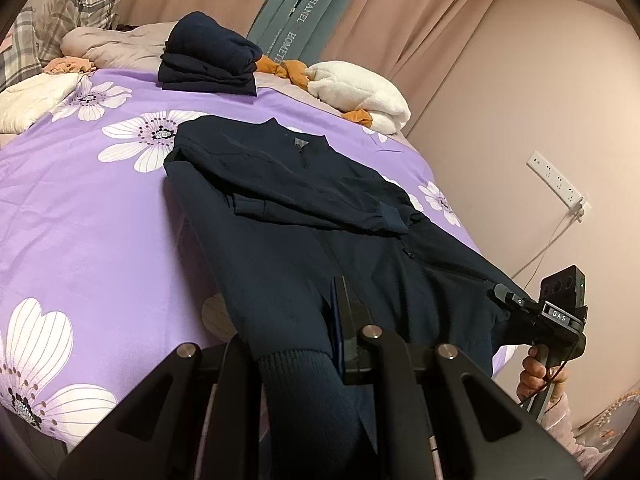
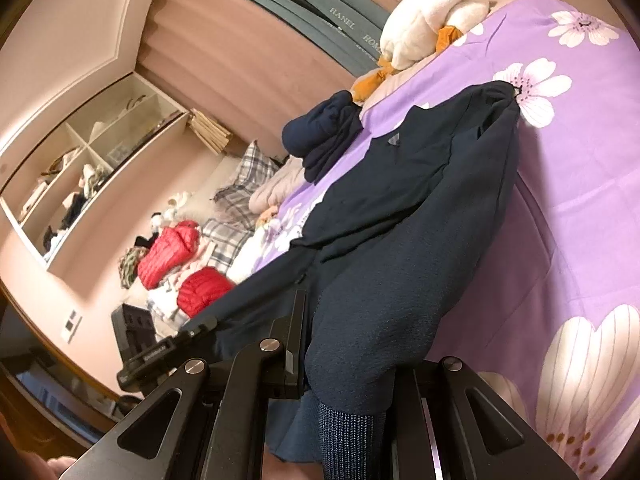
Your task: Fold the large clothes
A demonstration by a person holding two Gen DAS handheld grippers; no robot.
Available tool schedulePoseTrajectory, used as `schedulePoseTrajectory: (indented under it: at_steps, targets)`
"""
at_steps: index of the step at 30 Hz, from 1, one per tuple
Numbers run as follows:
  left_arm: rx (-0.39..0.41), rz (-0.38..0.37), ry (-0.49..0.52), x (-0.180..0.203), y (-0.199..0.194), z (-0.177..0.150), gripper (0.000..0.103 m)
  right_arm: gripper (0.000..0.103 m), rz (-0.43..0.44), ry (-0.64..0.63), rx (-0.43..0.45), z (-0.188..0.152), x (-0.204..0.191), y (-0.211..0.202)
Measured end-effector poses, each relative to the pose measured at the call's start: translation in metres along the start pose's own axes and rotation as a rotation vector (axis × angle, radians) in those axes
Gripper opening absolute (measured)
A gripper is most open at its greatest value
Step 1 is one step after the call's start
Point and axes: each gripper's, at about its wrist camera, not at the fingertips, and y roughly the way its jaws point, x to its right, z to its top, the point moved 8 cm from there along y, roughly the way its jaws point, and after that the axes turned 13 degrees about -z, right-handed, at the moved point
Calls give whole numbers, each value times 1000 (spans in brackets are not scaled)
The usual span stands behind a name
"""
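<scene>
Jacket (image 1: 304, 216) ×1 (sleeves crossed) | left gripper (image 1: 298, 344), right gripper (image 2: 352, 364): jaws clamped on hem | folded pile (image 1: 210, 58) ×1

Bed under a purple floral sheet

I see the bed (image 1: 100, 216) carrying a navy jacket (image 1: 288, 200) spread flat, sleeves folded across its chest, hem lifted off the near edge. Behind it lie a folded navy stack (image 1: 208, 60), a white plush duck (image 1: 360, 92) and plaid pillows (image 1: 76, 8).

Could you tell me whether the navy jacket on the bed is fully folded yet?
Partly folded: the navy jacket has both sleeves crossed over its chest, but its body lies full length.
</scene>
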Motion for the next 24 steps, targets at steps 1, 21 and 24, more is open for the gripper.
schedulePoseTrajectory:
  at_steps: [1,21,24]
  targets:
    - [1,0,1,1,0,0,12,15,4,1,2,0,0,-1]
    - [46,2,87,29,-19,7,12,15,49,-9,37,7,-3,-13]
    - [49,-2,94,33,-20,8,12,15,55,-17,43,8,-6,-15]
